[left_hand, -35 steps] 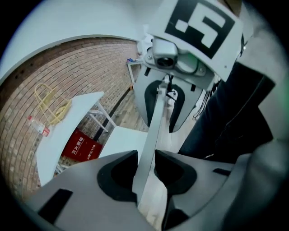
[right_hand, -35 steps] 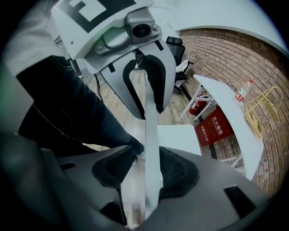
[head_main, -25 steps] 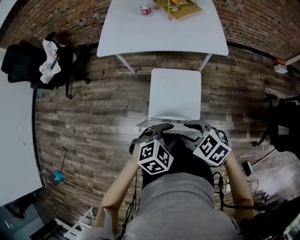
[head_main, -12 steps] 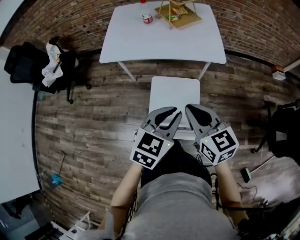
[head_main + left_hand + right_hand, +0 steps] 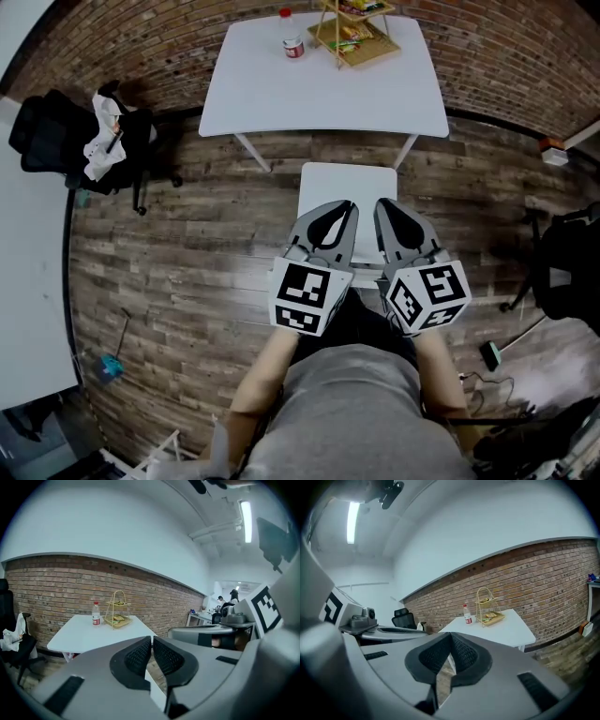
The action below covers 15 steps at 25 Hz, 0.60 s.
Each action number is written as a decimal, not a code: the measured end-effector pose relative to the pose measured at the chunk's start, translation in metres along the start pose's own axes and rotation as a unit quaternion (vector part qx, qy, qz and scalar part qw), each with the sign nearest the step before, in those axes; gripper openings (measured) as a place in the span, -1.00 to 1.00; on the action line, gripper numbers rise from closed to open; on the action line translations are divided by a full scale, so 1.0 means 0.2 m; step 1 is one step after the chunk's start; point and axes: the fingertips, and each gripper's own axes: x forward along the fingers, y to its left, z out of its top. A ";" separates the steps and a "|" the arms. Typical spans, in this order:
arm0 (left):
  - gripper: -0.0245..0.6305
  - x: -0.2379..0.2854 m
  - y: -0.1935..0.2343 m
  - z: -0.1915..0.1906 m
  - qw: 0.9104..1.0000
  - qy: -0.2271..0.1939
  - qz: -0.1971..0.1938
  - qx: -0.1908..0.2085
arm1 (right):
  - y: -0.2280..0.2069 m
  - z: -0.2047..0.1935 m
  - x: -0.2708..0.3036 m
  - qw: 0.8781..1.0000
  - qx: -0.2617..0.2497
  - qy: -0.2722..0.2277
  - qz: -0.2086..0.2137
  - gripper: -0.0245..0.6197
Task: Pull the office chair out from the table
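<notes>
My left gripper (image 5: pixel 152 641) has just been closing. Its jaws are almost together, with only a thin slit and nothing between them. My right gripper (image 5: pixel 451 639) has just been closing too. Its jaws are together and hold nothing. The white chair (image 5: pixel 345 192) stands on the wood floor (image 5: pixel 187 234), just off the near edge of the white table (image 5: pixel 328 94), with both grippers above its near side.

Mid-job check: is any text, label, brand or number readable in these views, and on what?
No text can be read in any view.
Label on the bottle, on the white table: red, print too small.
Packets in the wire stand: too blurred.
On the marker cubes: black-and-white squares only, no letters.
</notes>
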 end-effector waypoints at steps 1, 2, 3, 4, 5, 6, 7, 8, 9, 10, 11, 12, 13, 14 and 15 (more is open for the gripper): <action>-0.85 0.00 0.01 0.00 1.000 0.000 0.004 -0.001 | 0.00 0.00 0.00 1.000 -0.001 0.000 0.000 -0.88; -0.85 0.01 0.01 0.00 1.000 0.000 0.008 -0.001 | 0.00 0.00 0.01 1.000 -0.003 0.001 0.000 -0.88; -0.85 0.01 0.02 0.00 1.000 0.001 0.010 -0.001 | 0.00 0.00 0.01 1.000 -0.005 0.002 -0.001 -0.88; -0.85 0.01 0.02 0.00 1.000 0.002 0.012 -0.001 | 0.00 0.00 0.02 1.000 -0.005 0.002 -0.001 -0.88; -0.85 0.02 0.03 0.00 1.000 0.003 0.015 -0.001 | 0.00 0.01 0.02 1.000 -0.005 0.002 -0.002 -0.88; -0.85 0.03 0.04 0.00 1.000 0.005 0.017 0.000 | 0.00 0.01 0.03 1.000 -0.004 0.002 -0.003 -0.88; -0.85 0.03 0.04 0.00 1.000 0.007 0.019 0.000 | 0.00 0.01 0.03 1.000 -0.004 0.002 -0.004 -0.88; -0.85 0.03 0.05 0.00 1.000 0.009 0.021 0.000 | 0.00 0.01 0.04 1.000 -0.003 0.001 -0.004 -0.88; -0.85 0.03 0.06 0.00 1.000 0.011 0.022 -0.001 | 0.00 0.01 0.04 1.000 -0.004 0.001 -0.005 -0.88; -0.85 0.04 0.06 -0.01 1.000 0.012 0.023 -0.002 | 0.00 0.01 0.04 1.000 -0.004 0.002 -0.005 -0.88; -0.85 0.03 0.07 -0.01 1.000 0.012 0.024 -0.004 | 0.00 0.01 0.05 1.000 -0.005 0.003 -0.005 -0.88; -0.85 0.03 0.07 -0.01 1.000 0.013 0.025 -0.005 | 0.00 0.01 0.05 1.000 -0.005 0.003 -0.005 -0.88; -0.85 0.03 0.08 0.00 1.000 0.013 0.026 -0.005 | 0.00 0.01 0.05 1.000 -0.005 0.004 -0.005 -0.88; -0.85 0.03 0.08 0.00 1.000 0.013 0.026 -0.006 | 0.00 0.01 0.05 1.000 -0.005 0.004 -0.005 -0.88; -0.85 0.03 0.09 0.00 1.000 0.013 0.027 -0.006 | 0.00 0.01 0.06 1.000 -0.003 0.004 -0.003 -0.88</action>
